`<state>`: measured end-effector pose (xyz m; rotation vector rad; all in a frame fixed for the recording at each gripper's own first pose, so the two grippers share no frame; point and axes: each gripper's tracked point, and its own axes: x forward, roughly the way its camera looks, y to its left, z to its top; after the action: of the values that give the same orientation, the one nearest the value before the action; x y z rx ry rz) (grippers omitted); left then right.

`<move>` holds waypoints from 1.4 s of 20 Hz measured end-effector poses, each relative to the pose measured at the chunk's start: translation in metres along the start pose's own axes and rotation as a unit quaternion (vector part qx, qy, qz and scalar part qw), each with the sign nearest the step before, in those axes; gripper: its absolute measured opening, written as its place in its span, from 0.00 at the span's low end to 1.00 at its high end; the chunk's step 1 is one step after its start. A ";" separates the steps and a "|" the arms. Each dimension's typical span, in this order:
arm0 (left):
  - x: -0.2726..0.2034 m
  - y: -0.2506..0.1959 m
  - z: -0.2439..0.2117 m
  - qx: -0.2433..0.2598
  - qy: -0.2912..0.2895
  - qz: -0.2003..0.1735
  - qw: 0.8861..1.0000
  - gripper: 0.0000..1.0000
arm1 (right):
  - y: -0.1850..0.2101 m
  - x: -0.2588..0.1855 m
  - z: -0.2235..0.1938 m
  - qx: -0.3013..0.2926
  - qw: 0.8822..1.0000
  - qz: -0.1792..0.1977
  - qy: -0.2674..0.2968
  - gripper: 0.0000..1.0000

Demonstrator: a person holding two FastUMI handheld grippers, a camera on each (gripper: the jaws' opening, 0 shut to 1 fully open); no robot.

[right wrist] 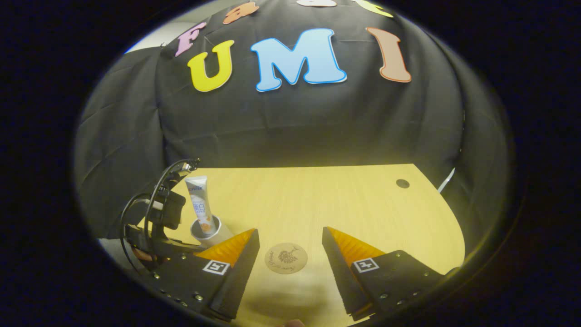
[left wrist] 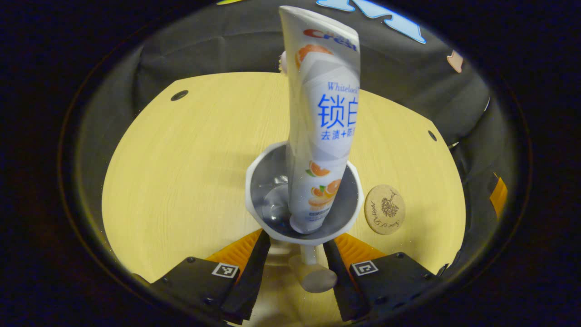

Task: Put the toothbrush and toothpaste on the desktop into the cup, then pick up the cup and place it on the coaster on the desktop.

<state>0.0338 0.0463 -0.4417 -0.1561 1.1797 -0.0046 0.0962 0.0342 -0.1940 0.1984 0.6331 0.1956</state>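
The white toothpaste tube with orange fruit pictures (left wrist: 323, 131) stands tilted in the white round cup (left wrist: 304, 193) at the centre of the left gripper view. The left gripper (left wrist: 297, 259) has its fingers apart, one on each side of the cup's base, not pressing. I cannot find the toothbrush; a beige rounded piece low between the fingers is unclear. The round cork coaster (right wrist: 286, 258) lies on the yellow wooden desk (right wrist: 317, 200) between the right gripper's (right wrist: 290, 247) open fingers. I judge the cup step is near: close on the cup, lift, carry it to the coaster.

Toothpaste (left wrist: 323, 122) upright in cup (left wrist: 303, 193); coaster (left wrist: 385, 209) beside.
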 end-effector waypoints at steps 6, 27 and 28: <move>0.008 -0.003 -0.011 0.011 0.013 0.025 1.000 0.48 | -0.011 -0.005 -0.005 0.019 1.000 -0.008 0.011 0.83; 0.001 -0.113 -0.010 0.122 -0.029 -0.030 0.992 0.37 | -0.061 -0.030 -0.010 0.042 0.999 -0.031 0.005 0.83; 0.001 -0.122 -0.011 0.127 -0.028 -0.034 0.991 0.37 | -0.066 -0.032 -0.011 0.045 0.998 -0.035 0.004 0.83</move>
<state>0.0334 -0.0757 -0.4317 0.0275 1.1073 -0.2081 0.0725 -0.0358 -0.2004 0.2617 0.6560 0.1007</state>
